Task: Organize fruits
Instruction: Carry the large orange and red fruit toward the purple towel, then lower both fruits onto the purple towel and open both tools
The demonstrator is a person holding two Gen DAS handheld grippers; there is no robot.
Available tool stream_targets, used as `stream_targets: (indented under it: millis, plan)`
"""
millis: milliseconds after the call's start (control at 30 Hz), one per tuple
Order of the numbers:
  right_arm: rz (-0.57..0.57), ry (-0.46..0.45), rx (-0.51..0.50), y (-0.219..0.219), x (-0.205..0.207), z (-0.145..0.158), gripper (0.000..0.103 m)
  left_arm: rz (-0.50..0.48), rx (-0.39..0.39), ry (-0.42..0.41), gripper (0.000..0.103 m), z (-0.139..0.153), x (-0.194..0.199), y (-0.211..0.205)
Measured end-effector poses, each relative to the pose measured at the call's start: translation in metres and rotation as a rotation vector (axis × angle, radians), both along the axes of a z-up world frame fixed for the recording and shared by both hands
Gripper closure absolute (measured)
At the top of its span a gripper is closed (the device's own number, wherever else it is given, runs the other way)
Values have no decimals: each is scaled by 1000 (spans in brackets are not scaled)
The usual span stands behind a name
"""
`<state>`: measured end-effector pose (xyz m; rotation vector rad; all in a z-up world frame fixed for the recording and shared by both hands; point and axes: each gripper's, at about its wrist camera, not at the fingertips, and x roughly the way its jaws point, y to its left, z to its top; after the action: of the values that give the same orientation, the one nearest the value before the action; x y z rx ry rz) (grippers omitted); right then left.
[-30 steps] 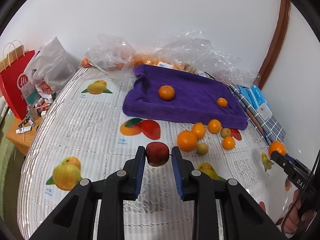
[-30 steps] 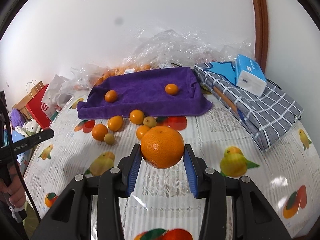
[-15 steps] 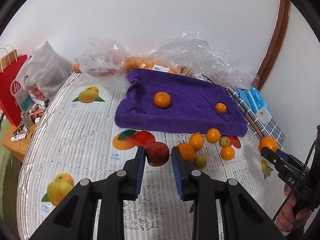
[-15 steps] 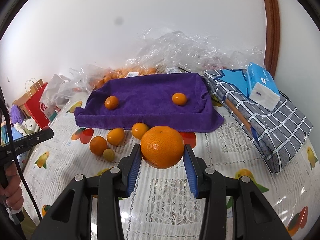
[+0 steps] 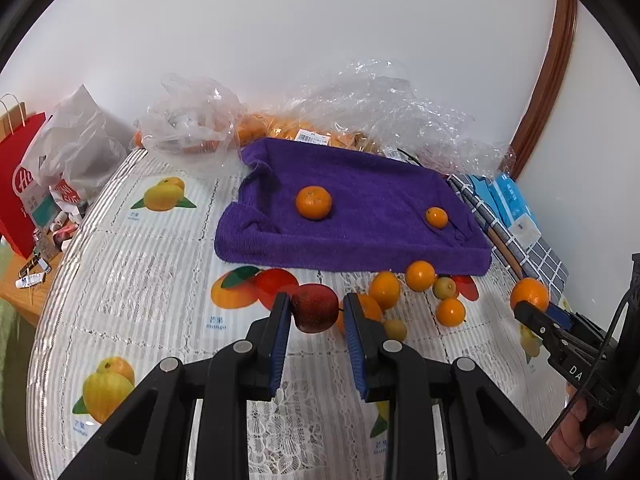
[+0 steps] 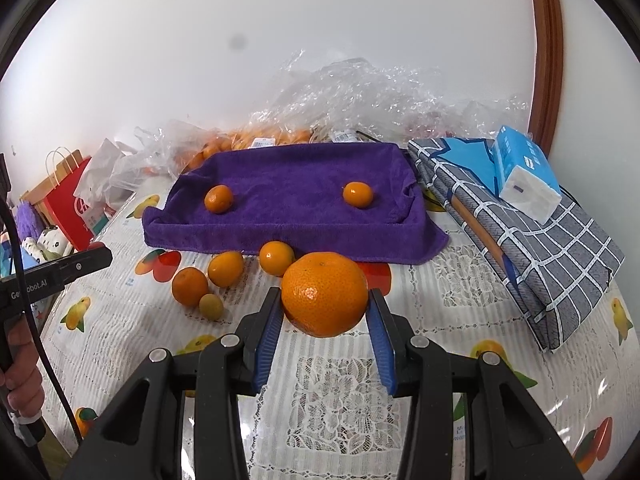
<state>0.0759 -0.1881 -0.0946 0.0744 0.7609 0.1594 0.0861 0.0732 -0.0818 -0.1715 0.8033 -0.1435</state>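
Note:
My left gripper (image 5: 314, 312) is shut on a dark red apple (image 5: 314, 307), held above the table in front of the purple towel (image 5: 360, 216). My right gripper (image 6: 325, 304) is shut on a large orange (image 6: 325, 293); it also shows at the right of the left wrist view (image 5: 529, 293). Two oranges (image 5: 314, 202) (image 5: 436, 217) lie on the towel. Several small oranges (image 6: 226, 268) and a greenish fruit (image 6: 211, 306) lie loose on the table before the towel's front edge.
Clear plastic bags (image 5: 380, 108) with more oranges lie behind the towel by the wall. A checked folded cloth (image 6: 516, 216) with a blue tissue pack (image 6: 524, 174) lies at the right. A red paper bag (image 5: 20, 184) stands off the table's left edge.
Both grippers have moved forward toward the purple towel with their fruits still held; the towel and loose oranges appear closer.

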Motion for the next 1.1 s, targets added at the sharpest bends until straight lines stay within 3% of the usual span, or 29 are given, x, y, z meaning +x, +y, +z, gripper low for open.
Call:
stream_targets:
  millis: [533, 867, 1100]
  plan:
    - [11, -4, 15, 5, 38, -7, 61, -10, 21, -23, 77, -1, 37, -8]
    - [-8, -33, -5, 1, 91, -1, 61, -9, -7, -45, 77, -1, 87, -14]
    - [-21, -19, -17, -2, 131, -13, 61, 10, 3, -23, 77, -19, 124, -18]
